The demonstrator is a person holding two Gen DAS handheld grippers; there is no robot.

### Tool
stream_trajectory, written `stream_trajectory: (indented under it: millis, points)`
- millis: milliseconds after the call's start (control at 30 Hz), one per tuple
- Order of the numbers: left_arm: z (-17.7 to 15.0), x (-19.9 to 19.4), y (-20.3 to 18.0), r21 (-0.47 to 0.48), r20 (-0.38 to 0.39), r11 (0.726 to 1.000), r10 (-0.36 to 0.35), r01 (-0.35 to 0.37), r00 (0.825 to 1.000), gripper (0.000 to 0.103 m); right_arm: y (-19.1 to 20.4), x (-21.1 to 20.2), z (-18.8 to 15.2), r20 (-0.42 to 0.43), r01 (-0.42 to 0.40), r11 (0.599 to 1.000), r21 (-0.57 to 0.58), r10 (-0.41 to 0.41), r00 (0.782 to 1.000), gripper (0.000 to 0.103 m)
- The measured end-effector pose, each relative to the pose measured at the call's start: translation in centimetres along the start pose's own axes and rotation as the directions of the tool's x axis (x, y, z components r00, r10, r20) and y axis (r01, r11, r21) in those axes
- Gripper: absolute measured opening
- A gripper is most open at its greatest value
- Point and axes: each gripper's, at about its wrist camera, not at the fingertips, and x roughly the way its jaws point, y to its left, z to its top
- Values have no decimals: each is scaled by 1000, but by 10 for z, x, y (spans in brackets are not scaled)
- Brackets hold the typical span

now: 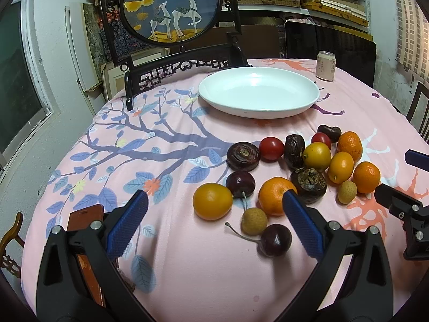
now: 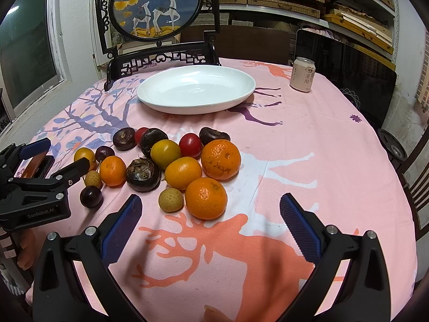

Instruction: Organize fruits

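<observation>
A pile of small fruits (image 1: 308, 161) lies on the pink tablecloth: tangerines (image 2: 206, 198), kumquats (image 1: 212, 201), dark cherries (image 1: 275, 240), longans (image 2: 170, 200), cherry tomatoes (image 1: 271, 149), water chestnuts (image 1: 243, 156) and dates. An empty white plate (image 1: 258, 95) sits behind them; it also shows in the right wrist view (image 2: 195, 88). My left gripper (image 1: 214, 198) is open and empty, just above the pile's near left side. My right gripper (image 2: 210, 202) is open and empty, near a tangerine at the pile's front.
A pink drink can (image 2: 303, 74) stands at the back right. A framed deer screen (image 1: 171, 8) on a dark wooden stand rises behind the plate. A brown phone case (image 1: 84, 217) lies at the table's left edge. Chairs ring the table.
</observation>
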Motion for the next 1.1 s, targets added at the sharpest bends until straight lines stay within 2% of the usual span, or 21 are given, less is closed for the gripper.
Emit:
stream_trajectory:
  millis: [500, 733, 900, 1100]
  points:
    - [0, 0, 0, 0, 0, 1000, 1, -1, 1000, 101, -1, 0, 0, -1, -1, 1000, 3, 1, 1000, 102]
    - [-1, 0, -1, 2, -6, 1000, -3, 3, 1000, 101, 2, -1, 0, -19, -59, 998, 7, 59, 998, 102]
    - [-4, 7, 3, -15, -58, 998, -55, 54, 997, 101, 0, -1, -3, -40, -126, 992, -1, 125, 991, 102]
    - [-13, 11, 15, -56, -110, 987, -153, 148, 982, 101, -15, -2, -12, -58, -123, 992, 17, 124, 991, 102]
